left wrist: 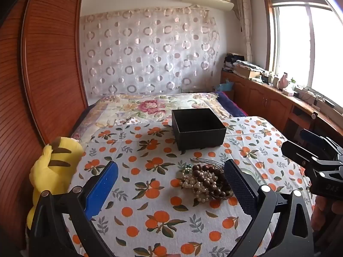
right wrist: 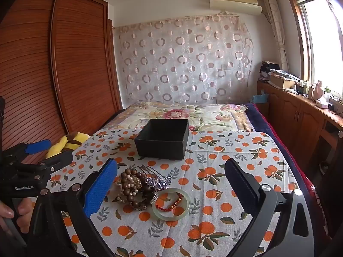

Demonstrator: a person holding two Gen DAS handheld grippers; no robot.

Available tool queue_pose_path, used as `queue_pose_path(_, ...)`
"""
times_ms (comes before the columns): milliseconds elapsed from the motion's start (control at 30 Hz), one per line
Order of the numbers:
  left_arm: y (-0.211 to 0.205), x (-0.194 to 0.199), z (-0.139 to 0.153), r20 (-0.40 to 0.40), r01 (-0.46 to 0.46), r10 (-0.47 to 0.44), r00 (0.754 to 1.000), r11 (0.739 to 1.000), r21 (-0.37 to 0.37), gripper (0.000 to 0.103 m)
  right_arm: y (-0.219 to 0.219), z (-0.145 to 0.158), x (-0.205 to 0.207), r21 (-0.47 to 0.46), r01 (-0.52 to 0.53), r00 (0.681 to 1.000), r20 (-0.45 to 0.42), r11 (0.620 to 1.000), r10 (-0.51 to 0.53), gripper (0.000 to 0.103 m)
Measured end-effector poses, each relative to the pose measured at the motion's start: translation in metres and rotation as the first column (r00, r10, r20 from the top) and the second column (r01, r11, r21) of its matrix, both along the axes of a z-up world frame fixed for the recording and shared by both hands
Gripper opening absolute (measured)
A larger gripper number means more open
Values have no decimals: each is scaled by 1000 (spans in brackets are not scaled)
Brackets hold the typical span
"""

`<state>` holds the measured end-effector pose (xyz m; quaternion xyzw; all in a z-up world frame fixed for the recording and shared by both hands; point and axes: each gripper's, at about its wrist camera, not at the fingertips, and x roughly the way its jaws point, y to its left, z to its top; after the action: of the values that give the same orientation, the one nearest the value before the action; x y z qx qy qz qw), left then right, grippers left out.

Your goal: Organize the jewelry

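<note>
In the right wrist view, the jewelry heap [right wrist: 137, 187] lies on the orange-print cloth [right wrist: 235, 150] low and left of centre, its long axis slanting from the brown bead strand [right wrist: 128, 173] at upper left down to the pale green bangle [right wrist: 171, 204] at lower right. A hair comb [right wrist: 148, 170] points its prongs toward the upper left. The open black box [right wrist: 164, 138] sits above the heap, apart from it. Right tongs [right wrist: 171, 189] are spread wide, pinching nothing; left tongs [left wrist: 171, 187] likewise spread, with the pearls [left wrist: 197, 184] between them untouched.
</note>
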<state>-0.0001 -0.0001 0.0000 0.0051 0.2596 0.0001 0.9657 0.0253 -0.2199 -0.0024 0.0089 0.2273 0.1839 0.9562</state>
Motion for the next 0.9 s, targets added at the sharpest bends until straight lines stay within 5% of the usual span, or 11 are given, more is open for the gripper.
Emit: queue_pose_path(900, 0, -3, 5, 14, 0, 0, 1000, 1000, -8, 95, -1, 2, -1, 2, 1, 1000, -3, 1000, -1, 101)
